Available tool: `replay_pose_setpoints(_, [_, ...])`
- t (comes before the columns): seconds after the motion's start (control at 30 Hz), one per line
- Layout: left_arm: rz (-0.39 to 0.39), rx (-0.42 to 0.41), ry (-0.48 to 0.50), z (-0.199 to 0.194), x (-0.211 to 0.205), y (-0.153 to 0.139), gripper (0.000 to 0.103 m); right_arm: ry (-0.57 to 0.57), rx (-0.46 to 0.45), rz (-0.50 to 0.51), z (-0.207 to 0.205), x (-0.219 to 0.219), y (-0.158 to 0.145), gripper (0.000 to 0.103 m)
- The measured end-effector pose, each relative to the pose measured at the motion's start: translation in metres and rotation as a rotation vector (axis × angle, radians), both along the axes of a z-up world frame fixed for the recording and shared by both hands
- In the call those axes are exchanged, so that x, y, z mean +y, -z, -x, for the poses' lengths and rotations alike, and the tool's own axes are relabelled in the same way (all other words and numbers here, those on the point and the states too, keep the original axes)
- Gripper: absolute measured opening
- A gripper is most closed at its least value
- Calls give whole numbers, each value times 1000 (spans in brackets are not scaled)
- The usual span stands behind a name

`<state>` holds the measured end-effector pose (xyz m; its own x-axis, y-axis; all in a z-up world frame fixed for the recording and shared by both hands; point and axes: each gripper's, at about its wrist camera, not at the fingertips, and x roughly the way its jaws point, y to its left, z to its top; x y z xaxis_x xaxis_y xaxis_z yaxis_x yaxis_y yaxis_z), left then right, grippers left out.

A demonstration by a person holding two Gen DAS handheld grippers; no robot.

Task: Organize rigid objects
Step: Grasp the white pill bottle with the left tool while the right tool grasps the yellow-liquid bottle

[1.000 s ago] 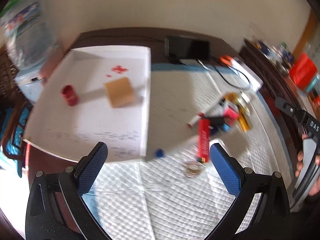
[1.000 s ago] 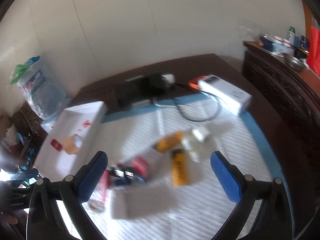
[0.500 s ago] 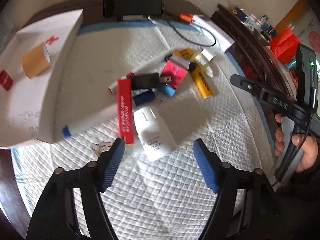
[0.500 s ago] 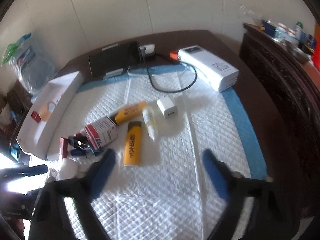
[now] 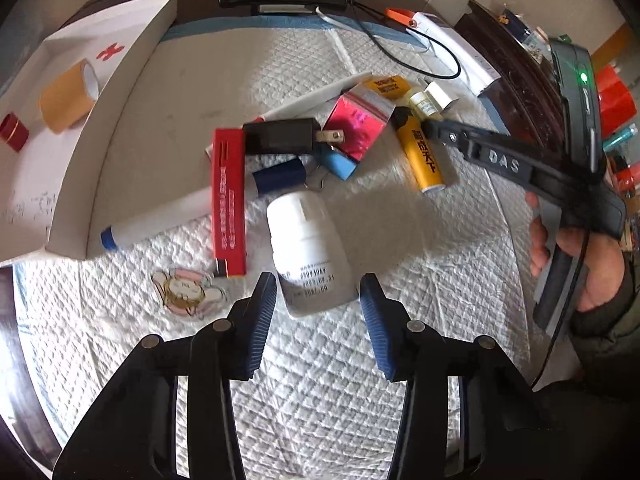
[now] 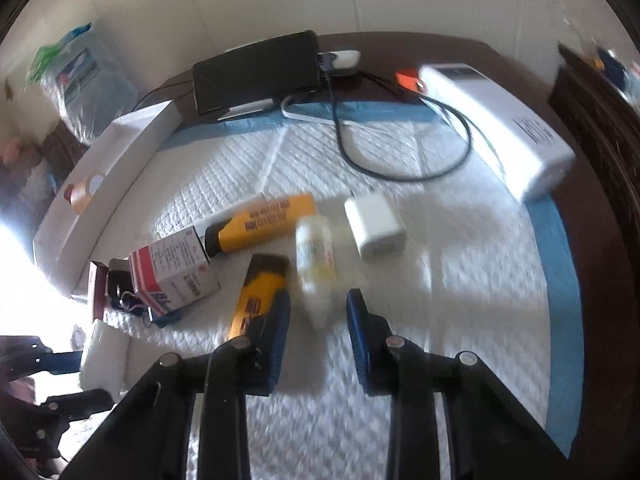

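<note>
A pile of small items lies on a white quilted pad [image 5: 320,360]. My left gripper [image 5: 318,300] is open, its fingers on either side of the base of a lying white pill bottle [image 5: 306,240], not gripping it. My right gripper [image 6: 318,314] is open, its fingers astride the tip of a small clear dropper bottle [image 6: 314,264]. A yellow lighter [image 6: 256,292] lies just left of it. A white box lid [image 5: 80,128] at the left holds a tape roll [image 5: 68,98] and a small red cap [image 5: 14,132].
The pile holds a red box [image 5: 228,196], black charger [image 5: 280,136], pink carton [image 5: 356,124], blue caps and a white marker [image 5: 160,224]. A white charger cube [image 6: 374,226], black phone [image 6: 256,70], cable and white power bank [image 6: 500,124] lie farther back.
Both grippers have dropped toward the pad and narrowed their jaws. The left has come up to the white pill bottle, the right to the dropper bottle.
</note>
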<state>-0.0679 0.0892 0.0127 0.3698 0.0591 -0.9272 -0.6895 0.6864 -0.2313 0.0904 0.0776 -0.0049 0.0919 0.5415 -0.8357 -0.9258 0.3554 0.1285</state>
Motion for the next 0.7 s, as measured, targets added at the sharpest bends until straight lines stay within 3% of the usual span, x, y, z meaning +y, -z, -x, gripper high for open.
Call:
replay_pose_setpoints(0.23, [15,35,-59,-10,11,8,43,-62,-55,-23,1,16,2,30])
replay_pose_setpoints(0.37, [-35,44,-45,-19,13,8,43,-82,-66,-36,1,20,2,30])
replay_pose_setpoints(0.4, [-52,53,-37,-20,12,7,37,-83,-62,-37,0,20,1,29])
replay_pose_setpoints(0.43, [-63,56,-29,-20,11,7,36,-76,-53,-38,-2,19,1,19])
replay_pose_setpoints(0.53, [-58,33,-6,-18,6,6,36,-50,25,-44,-11,13,0,19])
replay_pose_setpoints(0.7, [-119,-26,1,-9,0,-19,36,6,107,-105,-20,-5,-20,19])
